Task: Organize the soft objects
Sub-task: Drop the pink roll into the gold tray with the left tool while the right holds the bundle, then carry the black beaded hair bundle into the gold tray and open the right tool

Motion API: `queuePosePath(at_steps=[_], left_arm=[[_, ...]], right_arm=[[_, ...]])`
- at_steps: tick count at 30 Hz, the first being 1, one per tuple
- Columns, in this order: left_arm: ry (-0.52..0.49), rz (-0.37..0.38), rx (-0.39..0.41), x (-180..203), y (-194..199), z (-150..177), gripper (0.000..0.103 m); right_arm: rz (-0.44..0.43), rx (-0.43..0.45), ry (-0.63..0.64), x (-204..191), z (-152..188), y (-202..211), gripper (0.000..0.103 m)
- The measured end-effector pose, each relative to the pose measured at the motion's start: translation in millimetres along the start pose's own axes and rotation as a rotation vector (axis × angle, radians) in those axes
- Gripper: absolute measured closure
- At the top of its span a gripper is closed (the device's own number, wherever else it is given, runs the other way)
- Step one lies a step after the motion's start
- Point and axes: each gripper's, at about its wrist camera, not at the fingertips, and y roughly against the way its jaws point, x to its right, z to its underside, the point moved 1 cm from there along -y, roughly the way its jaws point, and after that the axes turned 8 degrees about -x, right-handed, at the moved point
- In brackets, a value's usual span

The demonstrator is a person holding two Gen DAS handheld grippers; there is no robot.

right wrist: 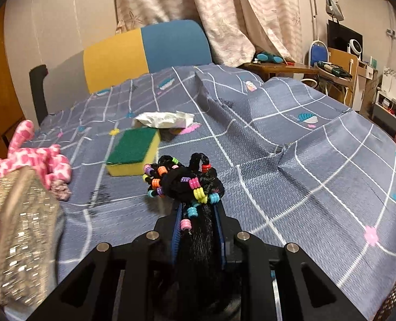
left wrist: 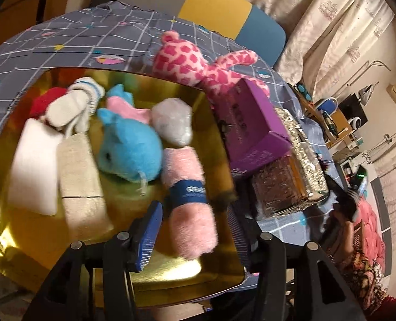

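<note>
Left gripper [left wrist: 195, 230] jaws apart around the pink rolled towel [left wrist: 188, 203] in your gold tray [left wrist: 219, 275]; right gripper [right wrist: 198, 230] clamps a beaded black hair bundle [right wrist: 184, 182]. Most is binned. Sponge [right wrist: 133, 151], tissue [right wrist: 166, 119], pink giraffe [left wrist: 195, 61] remain on the bedspread [right wrist: 305, 160].

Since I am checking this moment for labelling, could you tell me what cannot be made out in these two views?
- Left wrist view: the red item is hidden behind white socks.
- Left wrist view: print on the purple box is blurred.
- Right wrist view: the black beaded hairpiece runs down between the right gripper fingers, its end hidden.
</note>
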Motion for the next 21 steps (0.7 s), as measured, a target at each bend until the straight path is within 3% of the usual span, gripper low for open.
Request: queuePosePath(at_steps=[7, 11, 18, 21], left_arm=[[0.056, 0.014, -0.008, -26.7, -1.0, 6.1, 0.052], [0.080, -0.009, -0.002, -40.2, -0.4, 5.7, 0.052], [0.158, -0.070, -0.007, -70.6, 0.1, 6.5, 0.052], [0.189, -0.055, 0.008, -79.5, 6.8, 9.9, 0.052]], right_arm=[[-0.097, 0.052, -0.025, -18.7, 7.4, 56.9, 0.081], [-0.206, 0.075, -0.036, -41.2, 9.1, 93.3, 0.081], [-0.432, 0.080, 0.080, -122.8, 17.6, 145.3, 0.081], [-0.545, 0.046, 0.148, -168.0, 24.7, 156.3, 0.081]])
